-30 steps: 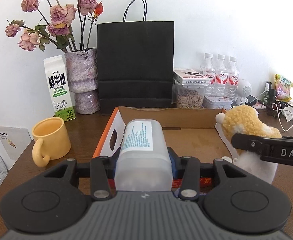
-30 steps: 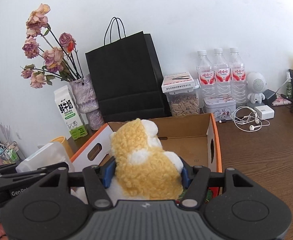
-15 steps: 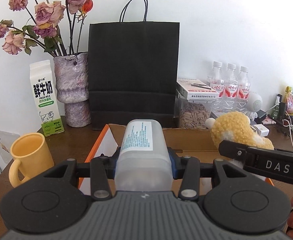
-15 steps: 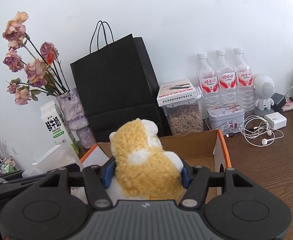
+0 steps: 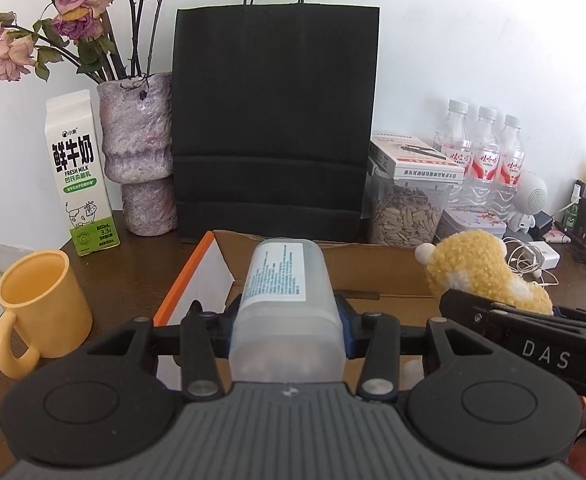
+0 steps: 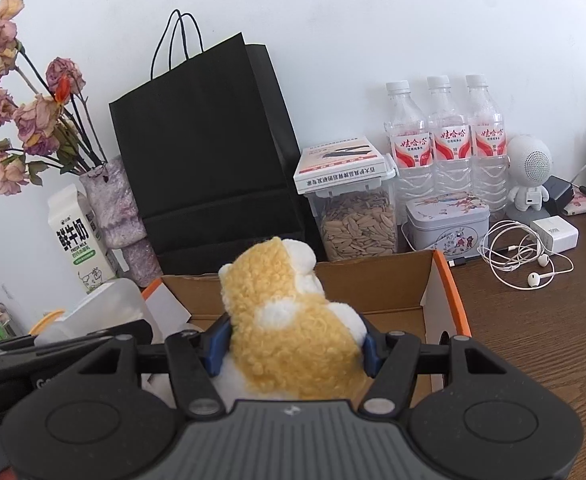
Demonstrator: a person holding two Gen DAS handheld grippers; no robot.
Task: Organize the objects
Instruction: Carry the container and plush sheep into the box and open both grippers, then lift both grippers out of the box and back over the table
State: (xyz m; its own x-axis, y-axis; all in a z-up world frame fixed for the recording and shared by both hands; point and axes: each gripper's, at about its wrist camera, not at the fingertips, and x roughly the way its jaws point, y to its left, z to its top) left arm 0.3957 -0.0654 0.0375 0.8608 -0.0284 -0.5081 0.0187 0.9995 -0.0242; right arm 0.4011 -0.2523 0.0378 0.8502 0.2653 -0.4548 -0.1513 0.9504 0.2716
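Observation:
My left gripper (image 5: 287, 320) is shut on a translucent white plastic bottle (image 5: 287, 292) with a printed label, held above the open cardboard box (image 5: 373, 264) with orange edges. My right gripper (image 6: 291, 346) is shut on a yellow and white plush toy (image 6: 289, 320), held over the same box (image 6: 373, 284). In the left wrist view the plush (image 5: 481, 276) and the right gripper's black arm sit to the right of the bottle. In the right wrist view the bottle (image 6: 105, 304) shows at the left.
A black paper bag (image 5: 275, 120) stands behind the box. Left of it are a vase of dried roses (image 5: 137, 152), a milk carton (image 5: 79, 172) and a yellow mug (image 5: 41, 304). At the right are a seed jar (image 6: 353, 216), three water bottles (image 6: 445, 140), a tin (image 6: 447, 220), earphones (image 6: 521, 256).
Both grippers have lifted with their objects; the box now sits lower in both views and the bag and wall items fill more of the frame. Both grips are unchanged.

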